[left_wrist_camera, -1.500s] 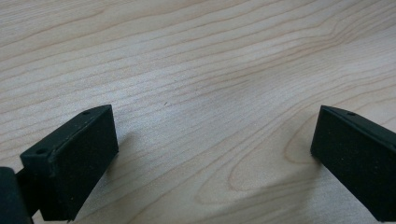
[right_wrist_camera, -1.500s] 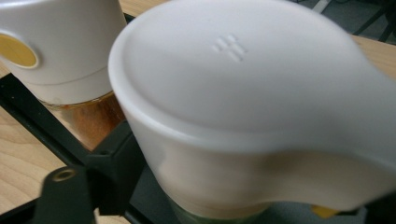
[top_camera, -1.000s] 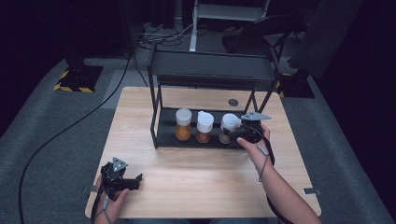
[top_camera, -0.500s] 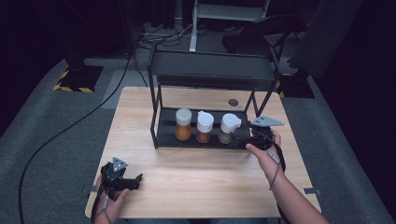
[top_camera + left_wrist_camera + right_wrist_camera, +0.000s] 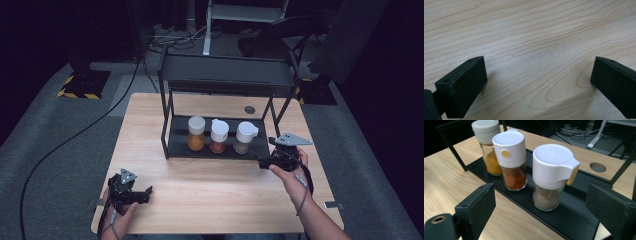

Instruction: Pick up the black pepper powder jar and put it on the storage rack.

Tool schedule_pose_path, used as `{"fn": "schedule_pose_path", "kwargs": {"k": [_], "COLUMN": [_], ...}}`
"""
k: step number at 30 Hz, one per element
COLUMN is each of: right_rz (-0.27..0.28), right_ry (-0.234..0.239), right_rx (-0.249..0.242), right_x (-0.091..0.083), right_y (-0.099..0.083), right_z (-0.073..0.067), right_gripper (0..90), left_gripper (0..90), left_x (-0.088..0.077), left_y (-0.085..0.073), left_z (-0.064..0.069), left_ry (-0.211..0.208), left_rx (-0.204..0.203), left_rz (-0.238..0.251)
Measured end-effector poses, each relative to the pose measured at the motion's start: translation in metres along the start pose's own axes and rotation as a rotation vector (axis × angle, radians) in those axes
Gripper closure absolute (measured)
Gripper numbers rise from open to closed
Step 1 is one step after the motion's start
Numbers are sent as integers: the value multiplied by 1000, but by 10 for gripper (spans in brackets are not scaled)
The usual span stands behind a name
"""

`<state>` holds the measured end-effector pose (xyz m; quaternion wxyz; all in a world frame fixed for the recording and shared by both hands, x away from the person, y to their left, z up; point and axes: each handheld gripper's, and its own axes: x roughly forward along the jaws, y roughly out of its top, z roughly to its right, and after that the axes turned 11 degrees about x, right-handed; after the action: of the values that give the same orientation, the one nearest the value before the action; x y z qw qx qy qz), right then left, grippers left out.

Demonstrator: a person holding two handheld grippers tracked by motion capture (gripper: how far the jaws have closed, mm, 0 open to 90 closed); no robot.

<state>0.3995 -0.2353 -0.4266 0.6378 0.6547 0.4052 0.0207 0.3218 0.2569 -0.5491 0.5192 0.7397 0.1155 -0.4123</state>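
Note:
Three spice jars stand in a row on the lower shelf of a black rack: one with yellow-orange powder, one with red powder, and one with grey-brown powder and a spouted white lid. My right gripper is just right of and in front of that last jar, off the shelf. In the right gripper view the right gripper is open; its jaws have just been opening and hold nothing, and the grey-brown jar stands beyond them. My left gripper rests open on the table near the front left, with bare wood between the jaws of the left gripper.
The rack's upper shelf overhangs the jars, and its slanted legs stand close to my right hand. A round hole is in the wooden table behind the rack. A cable runs over the grey floor at left.
My right gripper has drawn back from the grey-brown jar toward the near right, leaving the jar upright on the shelf. The left gripper has stayed put.

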Motion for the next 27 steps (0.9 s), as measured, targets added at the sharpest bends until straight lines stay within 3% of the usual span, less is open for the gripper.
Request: {"fn": "schedule_pose_path", "kwargs": {"k": [15, 27], "right_rz": [-14, -36], "right_ry": [-3, -20], "right_rx": [20, 30], "right_x": [-15, -10], "right_y": [-30, -58], "right_z": [1, 10], "right_gripper": [75, 61], "left_gripper": [3, 3], "left_x": [0, 0], "left_y": [0, 0], "left_z": [0, 0], "left_ry": [0, 0], "left_rx": [1, 0], "left_rz": [0, 0]}}
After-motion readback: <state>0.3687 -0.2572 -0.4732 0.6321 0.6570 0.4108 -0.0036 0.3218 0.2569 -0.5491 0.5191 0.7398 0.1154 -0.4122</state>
